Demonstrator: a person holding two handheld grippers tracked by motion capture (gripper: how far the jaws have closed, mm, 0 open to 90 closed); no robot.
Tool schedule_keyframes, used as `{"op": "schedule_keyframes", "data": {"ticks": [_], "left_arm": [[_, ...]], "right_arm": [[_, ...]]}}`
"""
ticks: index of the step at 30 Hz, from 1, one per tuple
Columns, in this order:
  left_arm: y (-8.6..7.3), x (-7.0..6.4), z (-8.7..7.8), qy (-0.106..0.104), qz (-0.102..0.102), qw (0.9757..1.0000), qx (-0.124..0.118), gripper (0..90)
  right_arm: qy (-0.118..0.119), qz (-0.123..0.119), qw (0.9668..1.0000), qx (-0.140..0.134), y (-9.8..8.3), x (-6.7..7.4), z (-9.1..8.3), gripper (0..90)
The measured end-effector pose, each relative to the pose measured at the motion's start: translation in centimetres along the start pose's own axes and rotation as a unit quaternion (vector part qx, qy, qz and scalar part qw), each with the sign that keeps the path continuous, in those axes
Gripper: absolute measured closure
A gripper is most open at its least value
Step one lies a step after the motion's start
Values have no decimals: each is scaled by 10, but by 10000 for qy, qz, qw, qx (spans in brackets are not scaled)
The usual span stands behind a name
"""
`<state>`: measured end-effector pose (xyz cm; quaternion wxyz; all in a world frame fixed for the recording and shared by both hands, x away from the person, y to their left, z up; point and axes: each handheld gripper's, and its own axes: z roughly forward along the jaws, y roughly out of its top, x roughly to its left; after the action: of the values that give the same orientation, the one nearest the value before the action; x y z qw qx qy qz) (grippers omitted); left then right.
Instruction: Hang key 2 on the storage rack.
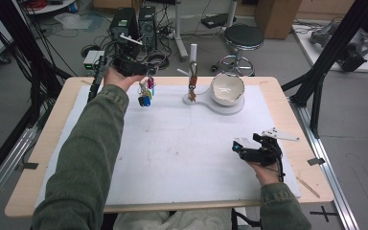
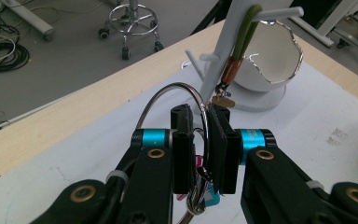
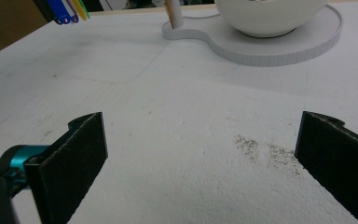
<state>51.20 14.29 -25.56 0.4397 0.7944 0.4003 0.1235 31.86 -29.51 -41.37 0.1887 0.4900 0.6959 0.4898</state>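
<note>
My left gripper (image 1: 143, 72) is raised above the far left of the white mat (image 1: 172, 143), shut on a metal key ring (image 2: 177, 93). Several coloured tags (image 1: 146, 93) dangle from the ring below the jaws. Right of it stands a white peg stand (image 1: 193, 72); a green strap with a brown key (image 2: 235, 60) hangs from one of its pegs. The ring is close to the stand but apart from it. A white bowl (image 1: 227, 88) sits on the stand's flat base (image 3: 279, 46). My right gripper (image 1: 237, 146) rests low at the mat's right side, open, with nothing between its jaws (image 3: 200, 135).
The wooden table's edge (image 1: 287, 110) borders the mat. Beyond the far edge are a round stool (image 1: 242, 40), computer cases and cables on the floor. A black frame post (image 1: 316, 96) stands at the right. A small patch of dark specks (image 3: 265, 151) marks the mat.
</note>
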Motion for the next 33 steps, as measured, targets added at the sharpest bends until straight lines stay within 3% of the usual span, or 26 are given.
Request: {"op": "schedule_keyframes", "data": {"ticks": [7,15,20,27,33], "left_arm": [[11,-2,-5,-61,-41,9998,-201,802],[13,0,1,-31,-224,9993,-290,803],[22,-4,10,-9,-144,9997,-214,802],[29,-16,23,-148,-65,9997,-170,802],[31,-20,34,-60,-53,9999,-116,801]], "right_arm": [[10,-22,10000,9,0,0,0,15],[15,-33,10000,2,0,0,1,15],[10,-23,10000,13,0,0,1,15],[22,-23,10000,-9,0,-1,-1,15],[34,-31,10000,-21,0,-1,-1,15]]}}
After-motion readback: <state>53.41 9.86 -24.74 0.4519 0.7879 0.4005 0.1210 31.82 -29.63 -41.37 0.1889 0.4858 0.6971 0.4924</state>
